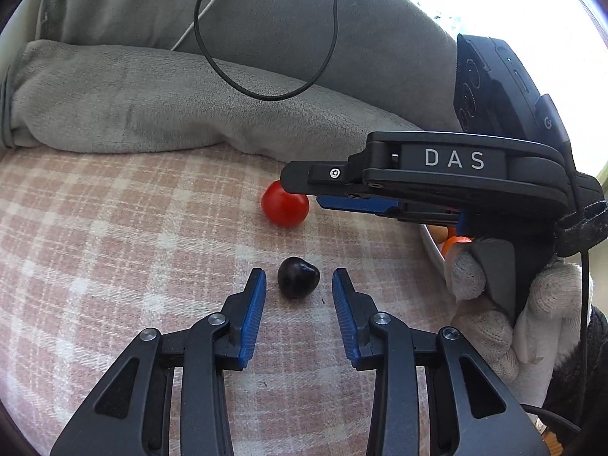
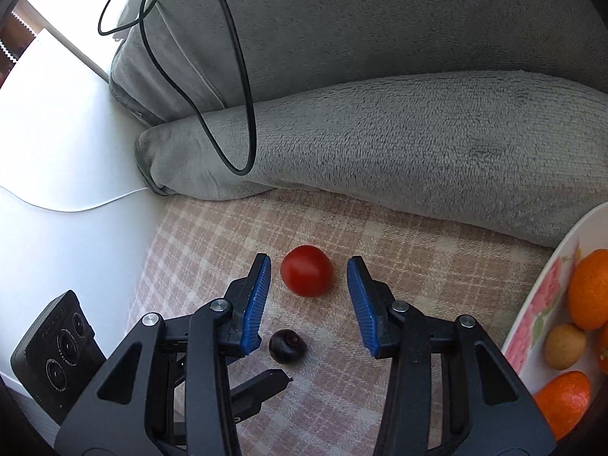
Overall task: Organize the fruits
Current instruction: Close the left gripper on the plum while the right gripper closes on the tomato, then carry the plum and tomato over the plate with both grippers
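A dark, nearly black small fruit lies on the pink checked cloth. My left gripper is open around it, a blue pad on each side and a gap at both. Just beyond lies a red tomato. My right gripper is open astride it, with neither pad touching. The dark fruit shows below the right gripper's left pad. In the left wrist view the right gripper's tip overlaps the tomato, and a gloved hand holds that gripper.
A flowered plate at the right holds oranges and a small brown fruit. A rolled grey blanket borders the cloth at the back, with a black cable looping over it. A white surface lies to the left.
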`<state>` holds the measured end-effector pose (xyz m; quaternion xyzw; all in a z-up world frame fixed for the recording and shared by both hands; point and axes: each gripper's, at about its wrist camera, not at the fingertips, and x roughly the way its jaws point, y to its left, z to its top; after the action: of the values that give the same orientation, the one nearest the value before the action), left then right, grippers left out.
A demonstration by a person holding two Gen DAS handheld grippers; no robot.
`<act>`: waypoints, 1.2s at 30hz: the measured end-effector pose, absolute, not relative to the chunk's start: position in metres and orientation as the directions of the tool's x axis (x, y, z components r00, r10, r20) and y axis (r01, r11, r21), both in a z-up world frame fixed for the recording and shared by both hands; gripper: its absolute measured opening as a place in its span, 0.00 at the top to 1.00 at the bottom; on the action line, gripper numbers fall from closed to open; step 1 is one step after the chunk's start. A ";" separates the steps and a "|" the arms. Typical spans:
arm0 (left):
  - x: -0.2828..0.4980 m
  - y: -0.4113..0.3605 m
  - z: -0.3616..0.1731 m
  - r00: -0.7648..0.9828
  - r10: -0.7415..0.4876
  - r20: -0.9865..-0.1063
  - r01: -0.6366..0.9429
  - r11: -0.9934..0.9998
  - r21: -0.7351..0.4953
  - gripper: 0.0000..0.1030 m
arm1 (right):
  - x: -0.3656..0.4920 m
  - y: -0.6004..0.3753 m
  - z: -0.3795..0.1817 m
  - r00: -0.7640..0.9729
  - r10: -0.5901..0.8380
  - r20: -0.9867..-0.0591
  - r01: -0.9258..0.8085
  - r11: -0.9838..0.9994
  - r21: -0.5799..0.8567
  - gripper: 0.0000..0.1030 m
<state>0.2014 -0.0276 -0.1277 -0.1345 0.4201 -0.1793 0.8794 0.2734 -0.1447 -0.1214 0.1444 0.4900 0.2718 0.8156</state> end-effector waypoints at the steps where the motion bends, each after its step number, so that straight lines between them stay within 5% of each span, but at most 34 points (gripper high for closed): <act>1: 0.203 -0.028 -0.129 0.579 -0.430 -0.693 0.202 0.899 -0.388 0.67 | 0.273 -0.144 -0.124 0.369 0.585 -0.722 -0.301 0.810 0.503 0.57; 14: 0.217 -0.033 -0.140 0.571 -0.421 -0.705 0.209 0.905 -0.371 0.79 | 0.277 -0.135 -0.131 0.352 0.589 -0.727 -0.309 0.807 0.504 0.68; 36: 0.177 -0.044 -0.107 0.615 -0.418 -0.669 0.245 0.907 -0.341 0.80 | 0.256 -0.161 -0.105 0.417 0.593 -0.689 -0.332 0.805 0.492 0.69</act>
<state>0.1766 -0.0438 -0.1070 -0.1086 0.3976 -0.1857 0.8920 0.2560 -0.1611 -0.1046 0.1410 0.4625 0.2784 0.8299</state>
